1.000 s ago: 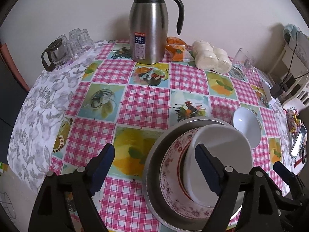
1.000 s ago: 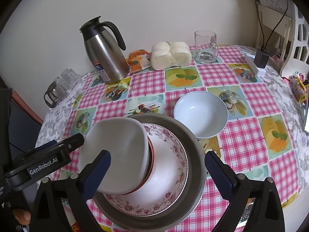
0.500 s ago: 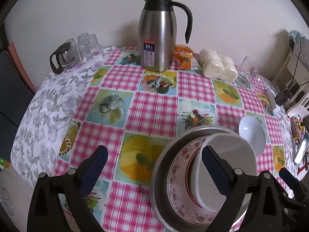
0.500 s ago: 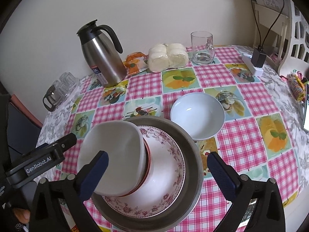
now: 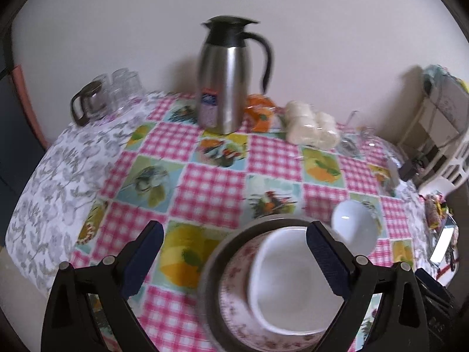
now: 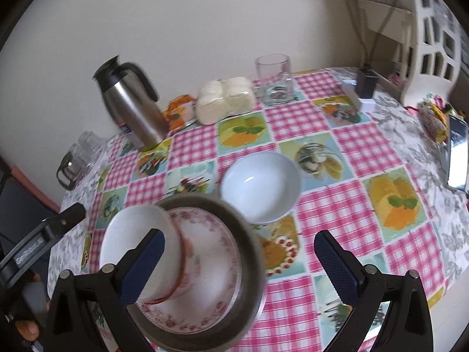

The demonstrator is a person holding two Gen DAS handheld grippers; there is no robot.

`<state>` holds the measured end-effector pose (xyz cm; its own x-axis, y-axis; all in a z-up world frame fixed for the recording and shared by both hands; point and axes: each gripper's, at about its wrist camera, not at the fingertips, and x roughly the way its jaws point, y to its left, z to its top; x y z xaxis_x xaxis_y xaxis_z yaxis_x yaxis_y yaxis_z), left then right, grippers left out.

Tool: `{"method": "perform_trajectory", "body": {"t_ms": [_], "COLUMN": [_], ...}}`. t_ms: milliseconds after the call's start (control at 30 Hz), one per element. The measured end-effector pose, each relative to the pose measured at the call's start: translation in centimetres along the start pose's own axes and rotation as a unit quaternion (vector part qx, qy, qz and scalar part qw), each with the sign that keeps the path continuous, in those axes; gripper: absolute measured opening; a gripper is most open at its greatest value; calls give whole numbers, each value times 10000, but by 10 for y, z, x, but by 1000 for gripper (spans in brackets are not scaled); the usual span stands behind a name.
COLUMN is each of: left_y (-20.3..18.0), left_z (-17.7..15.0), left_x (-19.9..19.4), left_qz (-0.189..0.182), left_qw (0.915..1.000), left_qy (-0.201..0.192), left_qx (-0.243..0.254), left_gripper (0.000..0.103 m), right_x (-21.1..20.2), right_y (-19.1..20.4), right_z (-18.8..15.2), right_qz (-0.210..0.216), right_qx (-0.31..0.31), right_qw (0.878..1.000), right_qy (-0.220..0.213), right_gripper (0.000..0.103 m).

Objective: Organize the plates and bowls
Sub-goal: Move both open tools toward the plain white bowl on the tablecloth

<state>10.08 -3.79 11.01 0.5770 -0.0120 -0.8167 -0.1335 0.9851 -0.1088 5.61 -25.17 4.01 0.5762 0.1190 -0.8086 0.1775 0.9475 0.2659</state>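
Pink-checked fruit-print tablecloth (image 6: 360, 146) against a bare cream wall (image 6: 205, 23) — round table.

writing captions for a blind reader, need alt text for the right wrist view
An open right gripper hangs over a metal basin holding a floral plate and a tilted white bowl. Another white bowl sits beside it on the checked tablecloth.

Steel thermos jug (image 5: 227, 88), bun pack (image 6: 224, 99), glass mug (image 6: 274, 80) along wall.

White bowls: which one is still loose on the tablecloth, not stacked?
The round white bowl stands alone on the cloth beside the metal pan. The squarish white bowl sits tilted on the floral plate inside that pan.
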Motion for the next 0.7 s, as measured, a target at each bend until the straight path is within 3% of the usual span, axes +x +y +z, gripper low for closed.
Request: {"method": "perform_trajectory", "body": {"t_ms": [433, 700], "left_y": [-103, -150], "left_z": [-9, 4], "left_x": [9, 15], "left_qz": [-554, -956], "left_qw": [9935, 9884], "left_qy": [169, 122], "left_qx": [983, 1176], "left_gripper": [98, 98], "right_x": [-4, -4], "right_y": [-75, -114], "right_z": [8, 12], "right_qz": [-266, -404], "right_qx": [691, 1153], "right_qw": [9973, 9925], "right_qy": [-6, -18], "right_gripper": [103, 103]}}
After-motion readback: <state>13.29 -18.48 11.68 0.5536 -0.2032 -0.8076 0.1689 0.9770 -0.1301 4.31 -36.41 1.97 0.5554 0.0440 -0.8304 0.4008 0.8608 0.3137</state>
